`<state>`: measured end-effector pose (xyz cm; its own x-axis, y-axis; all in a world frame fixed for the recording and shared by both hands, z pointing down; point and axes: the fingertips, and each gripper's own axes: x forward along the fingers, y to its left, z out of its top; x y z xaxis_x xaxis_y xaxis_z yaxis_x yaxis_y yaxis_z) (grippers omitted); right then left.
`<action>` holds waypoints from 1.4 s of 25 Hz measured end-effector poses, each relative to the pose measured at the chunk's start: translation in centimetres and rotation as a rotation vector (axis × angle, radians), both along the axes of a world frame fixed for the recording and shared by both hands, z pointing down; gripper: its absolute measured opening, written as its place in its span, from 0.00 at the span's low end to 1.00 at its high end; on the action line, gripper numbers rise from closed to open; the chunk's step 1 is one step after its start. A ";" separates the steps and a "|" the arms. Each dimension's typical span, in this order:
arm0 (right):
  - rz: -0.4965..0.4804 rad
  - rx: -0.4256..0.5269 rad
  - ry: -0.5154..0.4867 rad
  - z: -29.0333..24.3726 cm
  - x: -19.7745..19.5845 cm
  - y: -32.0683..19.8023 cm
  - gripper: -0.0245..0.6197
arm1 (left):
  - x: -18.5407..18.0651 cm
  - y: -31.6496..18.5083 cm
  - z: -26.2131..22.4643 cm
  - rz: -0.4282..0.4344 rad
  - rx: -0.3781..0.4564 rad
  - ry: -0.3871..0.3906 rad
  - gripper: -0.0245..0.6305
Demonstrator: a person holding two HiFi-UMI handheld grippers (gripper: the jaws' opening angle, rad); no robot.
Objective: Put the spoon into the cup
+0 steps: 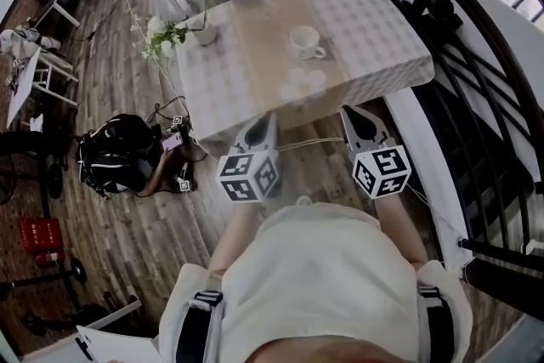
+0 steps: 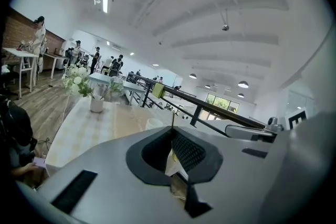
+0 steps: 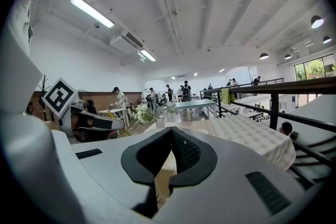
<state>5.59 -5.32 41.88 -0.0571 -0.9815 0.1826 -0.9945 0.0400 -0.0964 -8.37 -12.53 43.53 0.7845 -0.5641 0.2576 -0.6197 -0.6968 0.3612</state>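
The left gripper (image 1: pixel 263 123) and the right gripper (image 1: pixel 357 115), both grey claws with a marker cube, are held just short of the near edge of the checked-cloth table (image 1: pixel 382 21). Each is seen with its jaws pressed together and nothing between them. If contact is made with the jaws closed like this, a spoon would likely be nudged or flicked off the cloth rather than grasped.

The spoon itself cannot be made out. Only a pale blurred patch (image 1: pixel 303 82) is seen close to the near edge, so a grab could be misjudged.

Further in, the white ceramic cup (image 1: pixel 304 40) stands toward the middle, where it could be tipped by a clumsy insertion. At the far left corner, the white vase of flowers (image 1: pixel 205 30) could be toppled if the cloth is dragged.

Counted: two grippers, one table, one cup, one vase, no spoon identified.
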 end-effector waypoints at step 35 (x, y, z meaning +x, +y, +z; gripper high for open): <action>-0.212 -0.074 0.021 0.2 11.4 -16.7 0.04 | 10.9 -15.0 1.4 -0.191 -0.083 -0.018 0.04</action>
